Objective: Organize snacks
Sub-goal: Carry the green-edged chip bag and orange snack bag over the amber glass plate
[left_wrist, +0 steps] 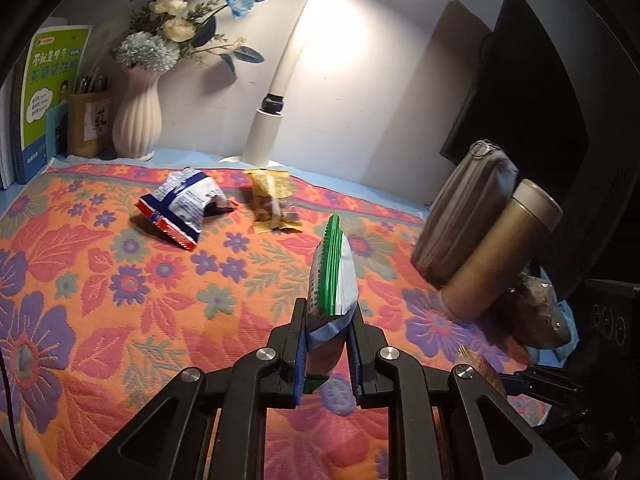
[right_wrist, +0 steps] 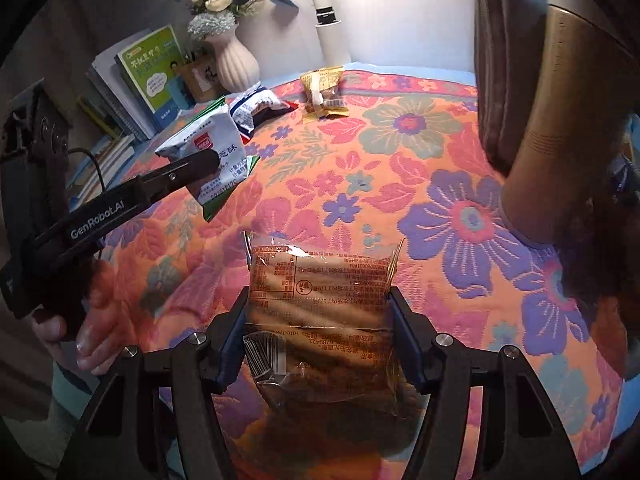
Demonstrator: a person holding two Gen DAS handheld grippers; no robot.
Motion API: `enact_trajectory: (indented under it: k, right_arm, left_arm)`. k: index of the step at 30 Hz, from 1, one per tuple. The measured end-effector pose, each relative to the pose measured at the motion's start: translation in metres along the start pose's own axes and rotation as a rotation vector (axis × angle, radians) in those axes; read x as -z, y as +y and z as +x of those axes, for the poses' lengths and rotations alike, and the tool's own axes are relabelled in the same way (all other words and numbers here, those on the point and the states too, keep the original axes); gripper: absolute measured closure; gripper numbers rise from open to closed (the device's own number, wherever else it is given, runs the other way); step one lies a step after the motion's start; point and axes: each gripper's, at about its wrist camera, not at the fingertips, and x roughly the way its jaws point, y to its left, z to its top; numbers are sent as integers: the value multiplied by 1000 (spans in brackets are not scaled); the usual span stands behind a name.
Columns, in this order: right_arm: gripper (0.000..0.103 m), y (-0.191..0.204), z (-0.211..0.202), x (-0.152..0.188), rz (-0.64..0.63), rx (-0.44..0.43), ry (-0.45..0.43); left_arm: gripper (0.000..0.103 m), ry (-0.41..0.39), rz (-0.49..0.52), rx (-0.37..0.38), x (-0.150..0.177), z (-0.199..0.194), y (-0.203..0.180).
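Observation:
My left gripper (left_wrist: 329, 320) is shut on a white and green snack packet (left_wrist: 334, 276) and holds it on edge above the floral cloth (left_wrist: 120, 280). The same packet (right_wrist: 216, 152) and the left gripper (right_wrist: 192, 168) show in the right wrist view at the left. My right gripper (right_wrist: 318, 304) is shut on a clear packet of brown biscuit sticks (right_wrist: 320, 312), held over the cloth (right_wrist: 400, 160). A blue and white snack bag (left_wrist: 180, 204) (right_wrist: 256, 108) and a yellow snack packet (left_wrist: 272, 200) (right_wrist: 324, 92) lie on the cloth near the back.
A white vase with flowers (left_wrist: 138, 120), a pen holder (left_wrist: 88, 120) and books (left_wrist: 48, 96) stand at the back left. A white lamp (left_wrist: 268, 120) stands at the back. A grey pouch (left_wrist: 460, 216), a brown flask (left_wrist: 504, 248) and a dark monitor (left_wrist: 520, 80) are on the right.

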Motion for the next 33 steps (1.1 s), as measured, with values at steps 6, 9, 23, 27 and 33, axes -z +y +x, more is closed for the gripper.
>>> enact_trajectory:
  k: [6,9,23,27,33]
  right_arm:
    - [41,-37,-45,6,82,-27,-79]
    - [41,-60,-72,9,113,3,-135]
    - [41,-196,-171,-8,315,210,-377]
    - [41,-234,-180,-21,383,219,-416]
    - [41,-280,-175,-42,482,214,-431]
  left_arm:
    - [87,-9,103,52,-2,-13,-57]
    - [87,-6,172,92,0,-16,-95]
    - [87,51,402,251,-11,20,-272]
    - [87,67,421,254,-18,44,-309]
    - [87,92,434,238,-27,82,-353]
